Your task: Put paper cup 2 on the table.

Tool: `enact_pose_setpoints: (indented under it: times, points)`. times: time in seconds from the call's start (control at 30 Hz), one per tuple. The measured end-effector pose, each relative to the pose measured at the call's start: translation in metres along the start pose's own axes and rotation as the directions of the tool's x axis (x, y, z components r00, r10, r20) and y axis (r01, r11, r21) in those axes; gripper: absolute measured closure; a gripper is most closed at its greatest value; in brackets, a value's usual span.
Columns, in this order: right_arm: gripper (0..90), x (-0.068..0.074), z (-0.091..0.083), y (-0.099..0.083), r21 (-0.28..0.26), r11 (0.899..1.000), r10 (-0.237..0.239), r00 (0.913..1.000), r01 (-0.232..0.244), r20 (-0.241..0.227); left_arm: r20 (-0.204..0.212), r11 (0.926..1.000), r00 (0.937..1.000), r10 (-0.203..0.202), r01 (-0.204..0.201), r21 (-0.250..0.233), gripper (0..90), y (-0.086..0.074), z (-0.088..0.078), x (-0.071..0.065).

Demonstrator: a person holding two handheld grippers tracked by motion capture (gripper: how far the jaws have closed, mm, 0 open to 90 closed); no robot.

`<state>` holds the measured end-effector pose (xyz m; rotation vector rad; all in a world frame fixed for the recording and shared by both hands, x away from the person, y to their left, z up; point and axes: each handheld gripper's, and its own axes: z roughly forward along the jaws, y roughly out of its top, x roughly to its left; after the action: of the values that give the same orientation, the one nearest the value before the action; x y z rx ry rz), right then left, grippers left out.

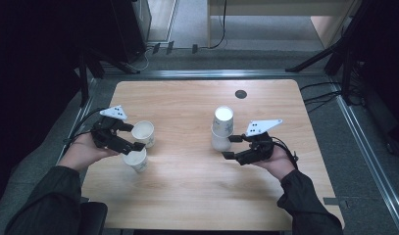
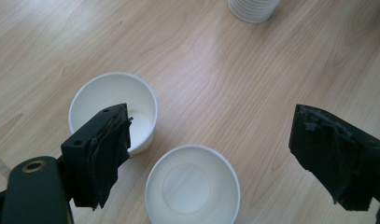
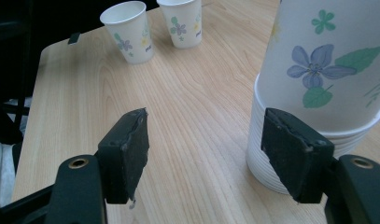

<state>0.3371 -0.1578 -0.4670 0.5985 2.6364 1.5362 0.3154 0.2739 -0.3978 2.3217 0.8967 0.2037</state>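
Dark, long sleeves (image 1: pixel 305 200) are worn on both forearms, gathered at the cuff. Each hand-held tool, left gripper (image 1: pixel 133 137) and right gripper (image 1: pixel 229 147), is built of black, angular parts, topped by a pale grey three-cornered plate (image 1: pixel 262 127) marked with small dark dots, and trailed by a thin black cable (image 1: pixel 79 125). Black jaws are faced with worn, ragged dark pads (image 2: pixel 108 156), possibly rubber, and a brass-coloured screw hole (image 3: pixel 78 163) is set near each base.

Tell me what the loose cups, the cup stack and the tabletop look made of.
Loose cups: thin paper by the look, matte white inside, rolled rims, printed flowers outside. Cup stack: same paper, ribbed with nested rims at its base. Tabletop: light wood grain, faint sheen, probably laminate rather than solid wood.
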Motion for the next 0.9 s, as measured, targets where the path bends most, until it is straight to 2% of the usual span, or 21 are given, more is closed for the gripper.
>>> enact_pose_setpoints:
  times: [0.23, 0.63, 0.9]
  points:
    - [32.3, 0.001, -0.003, 0.0, -0.004, 1.0, -0.002, 1.0, 0.002, 0.005, 0.019, 0.9991, 0.9997, -0.014, 0.015, -0.04, 12.9, 0.011, 0.009, -0.007]
    - [32.3, 0.002, -0.004, -0.001, -0.003, 1.0, -0.016, 0.9998, 0.016, 0.011, 0.062, 0.995, 0.9976, 0.029, -0.023, -0.097, 13.1, 0.035, 0.032, -0.03]
    - [32.3, 0.002, -0.006, 0.0, -0.007, 1.0, -0.017, 0.9998, 0.017, 0.012, 0.094, 0.9935, 0.9941, 0.053, -0.043, -0.105, 13.2, 0.043, 0.055, -0.048]
